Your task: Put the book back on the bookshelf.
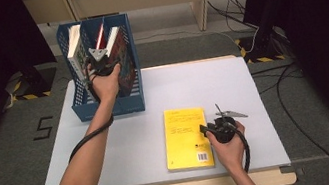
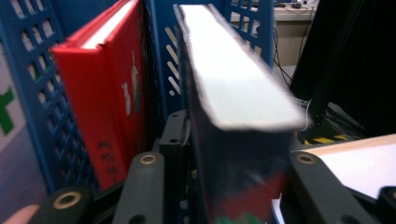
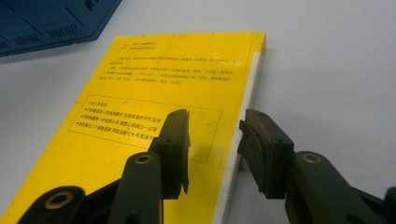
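**Two books, one at the blue rack, one flat on the table**

From above, the blue rack stands at the far left corner of the white table. The left gripper reaches into the rack from the near side, at a dark book standing upright in its right slot. A red book stands in the middle slot and a pale book leans in the left one. Well to the right of the rack and nearer the person, a yellow book lies flat, and the right gripper sits at its right edge.

In the left gripper view, the dark book rises between the jaws, with the red book just beside it past a rack divider. The jaws stand parted around the dark book; whether the pads touch it I cannot tell.

In the right gripper view, the jaws are apart, straddling the yellow book's page edge, one over the cover, the other over bare table. A rack corner shows beyond.
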Demonstrator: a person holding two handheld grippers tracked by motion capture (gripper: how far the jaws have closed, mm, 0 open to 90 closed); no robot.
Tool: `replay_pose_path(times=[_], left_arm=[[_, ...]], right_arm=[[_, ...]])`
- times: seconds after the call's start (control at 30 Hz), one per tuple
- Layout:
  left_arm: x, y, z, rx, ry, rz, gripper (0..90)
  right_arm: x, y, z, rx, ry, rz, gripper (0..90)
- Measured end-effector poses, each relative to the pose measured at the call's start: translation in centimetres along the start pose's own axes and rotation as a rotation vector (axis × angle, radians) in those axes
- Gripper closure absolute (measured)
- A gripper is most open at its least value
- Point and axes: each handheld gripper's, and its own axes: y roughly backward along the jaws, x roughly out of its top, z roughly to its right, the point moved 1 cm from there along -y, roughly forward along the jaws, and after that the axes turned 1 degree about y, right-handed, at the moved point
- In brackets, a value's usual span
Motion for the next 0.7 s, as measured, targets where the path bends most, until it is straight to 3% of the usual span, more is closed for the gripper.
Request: replay_pose_path(times=[0.1,0.33,0.7], left_arm=[[-0.1,1.1,0.0,-0.008,-0.008,0.002,61.9],[-1.3,3.0,-0.3,-0.028,0.038,-0.007,66.5],[-1.4,2.9,-0.2,-0.013,0.039,-0.020,71.7]], right_arm=[[0.1,0.0,0.0,-0.002,0.003,0.003,60.8],[0.2,0.2,-0.1,-0.004,-0.004,0.008,60.8],[0.1,0.3,-0.1,-0.005,-0.001,0.010,60.8]])
